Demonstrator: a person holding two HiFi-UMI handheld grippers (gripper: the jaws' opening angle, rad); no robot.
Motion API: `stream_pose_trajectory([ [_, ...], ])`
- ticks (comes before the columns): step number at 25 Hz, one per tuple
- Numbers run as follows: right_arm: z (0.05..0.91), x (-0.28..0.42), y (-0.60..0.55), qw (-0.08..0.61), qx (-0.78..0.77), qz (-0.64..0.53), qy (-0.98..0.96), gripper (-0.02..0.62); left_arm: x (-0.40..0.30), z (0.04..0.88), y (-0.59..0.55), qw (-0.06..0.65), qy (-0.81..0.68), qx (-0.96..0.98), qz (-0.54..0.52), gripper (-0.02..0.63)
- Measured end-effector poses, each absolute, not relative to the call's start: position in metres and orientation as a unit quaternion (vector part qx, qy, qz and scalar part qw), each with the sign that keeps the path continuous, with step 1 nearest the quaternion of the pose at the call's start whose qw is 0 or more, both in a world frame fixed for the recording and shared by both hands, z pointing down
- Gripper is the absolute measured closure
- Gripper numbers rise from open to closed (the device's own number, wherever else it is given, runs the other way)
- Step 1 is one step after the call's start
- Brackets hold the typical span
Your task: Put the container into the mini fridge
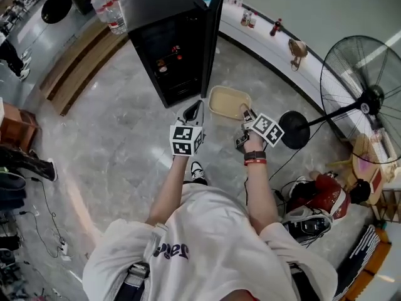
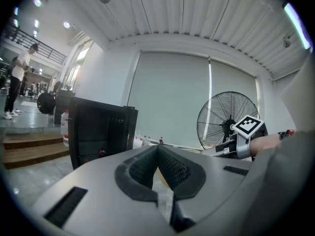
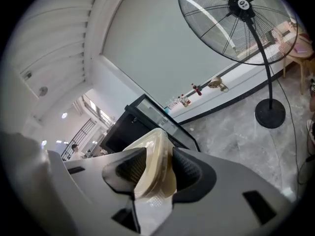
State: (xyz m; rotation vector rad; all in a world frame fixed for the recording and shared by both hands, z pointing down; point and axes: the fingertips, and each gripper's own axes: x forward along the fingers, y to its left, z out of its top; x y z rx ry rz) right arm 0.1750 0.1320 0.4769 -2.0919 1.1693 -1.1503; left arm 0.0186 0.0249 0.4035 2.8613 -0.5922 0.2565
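A black mini fridge [image 1: 169,49] stands on the floor ahead with its door [image 1: 213,36] swung open to the right. In front of the door, a beige plastic container [image 1: 227,101] hangs in the air, and my right gripper [image 1: 245,115] is shut on its near rim. The right gripper view shows that rim [image 3: 156,156] pinched between the pads, with the fridge [image 3: 130,129] beyond. My left gripper [image 1: 193,113] hovers left of the container, shut with nothing in it. In the left gripper view its fingertips [image 2: 158,150] meet, and the fridge [image 2: 98,129] is ahead on the left.
A tall standing fan [image 1: 366,99] with a round base [image 1: 293,129] stands at the right. A white ledge [image 1: 263,39] with bottles runs behind the fridge. Wooden steps [image 1: 75,68] and water bottles [image 1: 109,8] are at the left. Bags [image 1: 319,199] lie at my right.
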Motion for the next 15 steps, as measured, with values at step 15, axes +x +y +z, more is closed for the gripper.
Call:
stream_pose_trajectory([
  [15, 0.482, 0.150, -0.006, 0.190, -0.724, -0.445, 0.492, 0.414, -0.023, 0.410, -0.087, 0.130, -0.291, 0.945, 0.073, 0.586],
])
